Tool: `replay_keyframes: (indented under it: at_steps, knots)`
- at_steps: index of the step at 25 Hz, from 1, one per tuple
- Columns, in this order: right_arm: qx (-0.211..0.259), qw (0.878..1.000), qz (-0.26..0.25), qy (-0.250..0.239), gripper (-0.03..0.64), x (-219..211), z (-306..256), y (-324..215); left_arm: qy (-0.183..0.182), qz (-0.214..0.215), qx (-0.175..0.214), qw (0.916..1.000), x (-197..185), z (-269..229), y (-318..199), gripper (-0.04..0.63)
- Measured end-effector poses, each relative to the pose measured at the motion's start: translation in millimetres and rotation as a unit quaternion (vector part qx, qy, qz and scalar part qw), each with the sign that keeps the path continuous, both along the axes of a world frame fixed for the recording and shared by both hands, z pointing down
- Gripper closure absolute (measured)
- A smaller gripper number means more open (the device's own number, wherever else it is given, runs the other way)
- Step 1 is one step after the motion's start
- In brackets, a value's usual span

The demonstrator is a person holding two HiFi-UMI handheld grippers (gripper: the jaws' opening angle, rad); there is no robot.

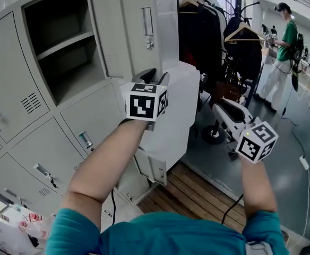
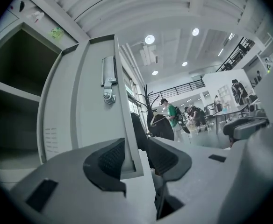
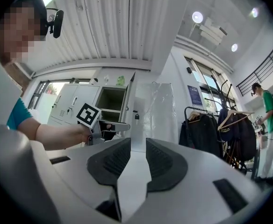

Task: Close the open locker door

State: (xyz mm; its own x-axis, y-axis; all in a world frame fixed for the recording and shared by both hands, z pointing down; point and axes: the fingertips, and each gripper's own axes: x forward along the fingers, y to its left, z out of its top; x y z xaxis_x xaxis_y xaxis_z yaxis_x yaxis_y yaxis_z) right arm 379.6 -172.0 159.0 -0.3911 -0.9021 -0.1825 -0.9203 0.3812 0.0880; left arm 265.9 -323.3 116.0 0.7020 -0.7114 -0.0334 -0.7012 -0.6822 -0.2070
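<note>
**Locker bank** (image 1: 17,68): grey steel. One upper compartment (image 1: 59,41) stands open, with a shelf across it. Its door (image 2: 92,120) is swung well out from the frame, and the latch (image 2: 108,80) is on the face that shows. The door is not yet closed.

**Step in hand, as judged:** taking the door by its free edge to swing it home.

**Recommendations:**
- Seat the edge deeper between the pads before closing on it, since a hold at the bottom corner alone may slip off or twist the thin sheet.
- Carry the door in an arc about its hinge side, with the gripper kept level.
- Follow through until the door sits flush in the frame.

**Left gripper** (image 2: 136,158): jaws wide apart, straddling the door's free edge near its bottom corner. The edge stands between the pads. A gap shows on the side of the right-hand pad (image 2: 167,157), so no clamp is made.

**Right gripper** (image 3: 132,160): held off to the side, well apart from the door. Its jaws are parted by a narrow gap, with nothing between them.
</note>
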Motion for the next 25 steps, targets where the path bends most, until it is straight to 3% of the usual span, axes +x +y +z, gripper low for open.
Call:
replay_keyframes:
  at_steps: [5, 8, 14, 25]
  knots:
    - [-0.002, 1.0, -0.006, -0.002, 0.529, -1, 3, -1, 0.0, -0.012, 0.003, 0.9999, 3, -2, -5, 0.458]
    - [-0.001, 1.0, -0.01, 0.0, 0.529, -5, 3, -2, -0.005, -0.019, 0.009, 0.9998, -1, -3, -7, 0.526]
    - [0.001, 1.0, -0.025, 0.0, 0.529, -16, 1, -8, -0.016, -0.005, 0.015, 0.9998, -14, -3, 9, 0.526]
    - [0.0, 0.996, -0.087, 0.014, 0.529, -90, -2, -41, -0.016, 0.031, 0.032, 0.9989, -99, -5, 63, 0.516]
